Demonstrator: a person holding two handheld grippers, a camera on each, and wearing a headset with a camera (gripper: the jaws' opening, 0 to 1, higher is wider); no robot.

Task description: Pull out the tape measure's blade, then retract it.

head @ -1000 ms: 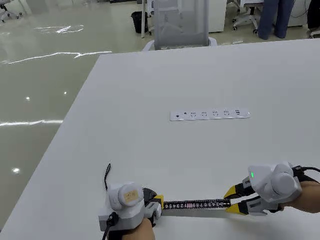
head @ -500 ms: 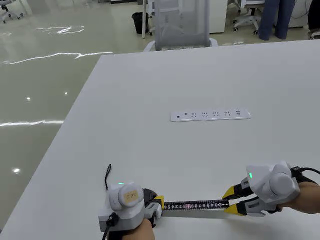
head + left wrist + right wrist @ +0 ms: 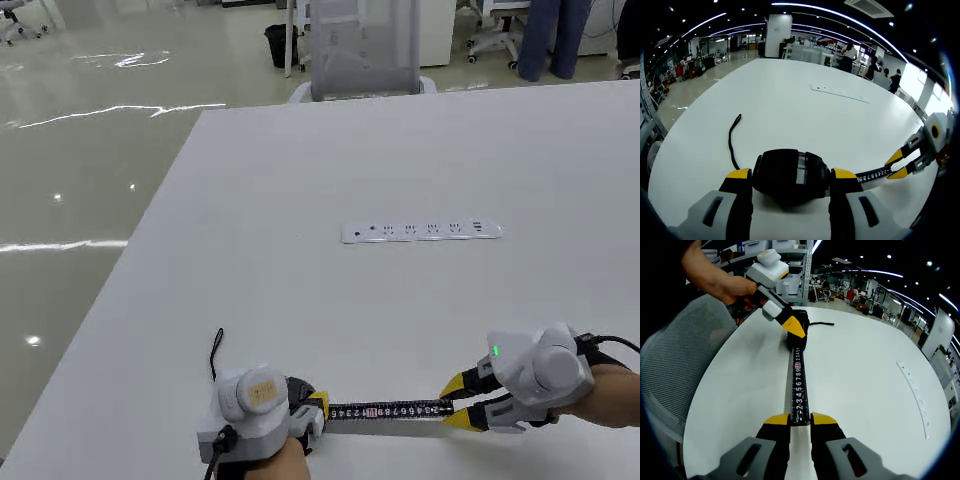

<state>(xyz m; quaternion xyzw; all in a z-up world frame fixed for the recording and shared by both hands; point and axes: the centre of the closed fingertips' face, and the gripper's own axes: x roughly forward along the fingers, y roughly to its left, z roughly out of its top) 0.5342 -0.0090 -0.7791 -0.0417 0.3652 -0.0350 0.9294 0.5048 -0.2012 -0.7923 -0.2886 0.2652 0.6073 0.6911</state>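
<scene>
The black tape measure case [image 3: 790, 172] sits on the white table near its front edge, with my left gripper [image 3: 791, 176] shut on it between the yellow fingertips. In the head view the case [image 3: 298, 392] is at the bottom left and the left gripper [image 3: 308, 408] is around it. The blade [image 3: 385, 411] runs right from the case, flat just above the table. My right gripper [image 3: 452, 401] is shut on the blade's end. In the right gripper view the numbered blade [image 3: 798, 385] leads from the right gripper [image 3: 800, 419] up to the case [image 3: 799, 330].
A white power strip [image 3: 420, 231] lies mid-table, beyond the grippers. The case's black wrist strap [image 3: 214, 350] trails left on the table [image 3: 300, 280]. A mesh office chair [image 3: 362, 45] stands at the far edge, and another chair back [image 3: 675, 375] is beside the near edge.
My right gripper has moved a little left toward the case, and the exposed blade is slightly shorter. The left gripper and case have stayed put.
</scene>
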